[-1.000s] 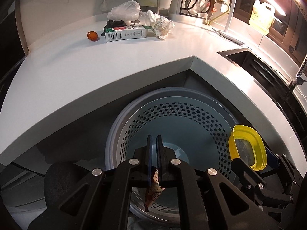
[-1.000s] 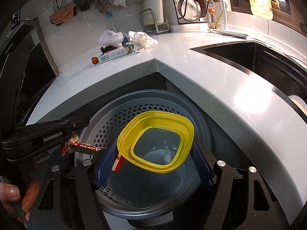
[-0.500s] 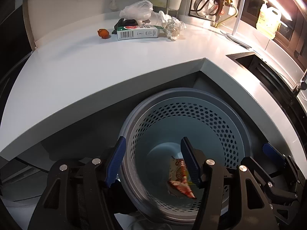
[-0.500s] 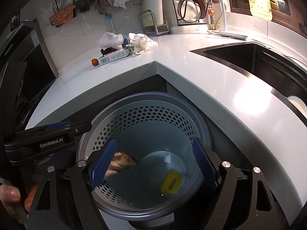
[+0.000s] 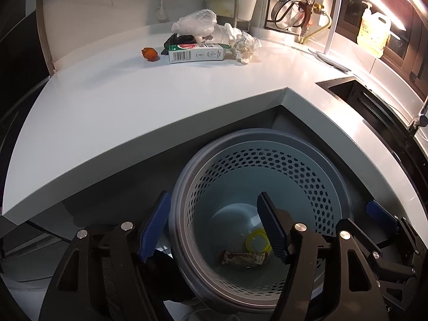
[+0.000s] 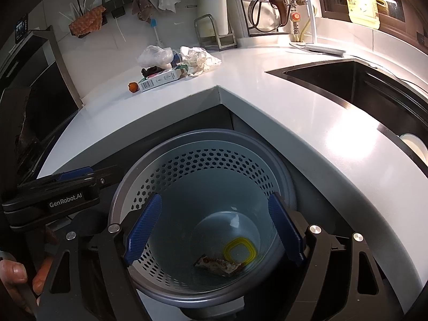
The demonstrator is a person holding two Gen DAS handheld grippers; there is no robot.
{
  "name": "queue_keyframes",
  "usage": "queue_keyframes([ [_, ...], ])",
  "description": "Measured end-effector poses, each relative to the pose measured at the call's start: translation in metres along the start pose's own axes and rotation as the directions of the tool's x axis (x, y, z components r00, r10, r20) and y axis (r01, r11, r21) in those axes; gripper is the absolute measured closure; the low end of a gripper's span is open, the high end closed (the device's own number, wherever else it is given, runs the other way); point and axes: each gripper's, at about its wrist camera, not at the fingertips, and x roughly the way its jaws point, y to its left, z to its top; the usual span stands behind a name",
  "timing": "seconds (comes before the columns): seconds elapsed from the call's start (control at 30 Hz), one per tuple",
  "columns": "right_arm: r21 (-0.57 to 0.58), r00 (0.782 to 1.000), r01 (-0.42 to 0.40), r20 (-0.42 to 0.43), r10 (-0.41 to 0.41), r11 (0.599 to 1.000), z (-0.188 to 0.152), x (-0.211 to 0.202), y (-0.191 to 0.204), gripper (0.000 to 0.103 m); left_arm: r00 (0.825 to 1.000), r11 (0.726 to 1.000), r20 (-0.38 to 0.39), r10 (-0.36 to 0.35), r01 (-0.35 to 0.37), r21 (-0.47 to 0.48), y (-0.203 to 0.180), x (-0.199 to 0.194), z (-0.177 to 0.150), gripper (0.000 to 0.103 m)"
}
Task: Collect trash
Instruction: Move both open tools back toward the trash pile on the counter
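A grey perforated trash bin (image 5: 329, 187) (image 6: 187, 165) stands below the counter corner. At its bottom lie a yellow lid (image 5: 255, 242) (image 6: 239, 250) and a snack wrapper (image 5: 243, 257) (image 6: 218, 264). My left gripper (image 5: 214, 230) is open and empty over the bin's left rim. My right gripper (image 6: 214, 227) is open and empty over the bin. On the counter lie a white-green carton (image 5: 196, 53) (image 6: 160, 79), a clear plastic bag (image 5: 195, 22) (image 6: 155, 56), crumpled paper (image 5: 244, 45) (image 6: 199, 58), a small orange item (image 5: 149, 53) (image 6: 133, 87) and something black (image 5: 178, 40).
The white counter (image 5: 133, 101) (image 6: 294, 112) wraps around the bin. A dark sink (image 6: 361, 85) (image 5: 355, 93) is at the right. A metal rack (image 6: 267, 8) and a yellow jug (image 5: 373, 30) stand at the back wall.
Both grippers opened. The left let go of the snack wrapper and the right let go of the yellow lid; both fell to the bin's bottom.
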Motion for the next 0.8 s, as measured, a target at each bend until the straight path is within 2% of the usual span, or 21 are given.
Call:
queue_keyframes([
  [0.23, 0.001, 1.000, -0.002, 0.014, 0.002, 1.000, 0.006, -0.003, 0.004, 0.024, 0.998, 1.000, 0.063, 0.030, -0.030, 0.000, 0.007, -0.012, 0.007, 0.022],
  [0.47, -0.006, 0.999, -0.009, 0.038, 0.009, 1.000, 0.021, -0.004, 0.010, 0.024, 0.991, 0.998, 0.117, 0.067, -0.064, -0.029, 0.022, -0.023, 0.020, 0.014],
  [0.8, -0.024, 0.997, -0.018, 0.075, 0.020, 1.000, 0.067, 0.006, 0.021, 0.024, 0.971, 0.993, 0.209, 0.114, -0.105, -0.051, 0.049, -0.038, 0.062, 0.008],
])
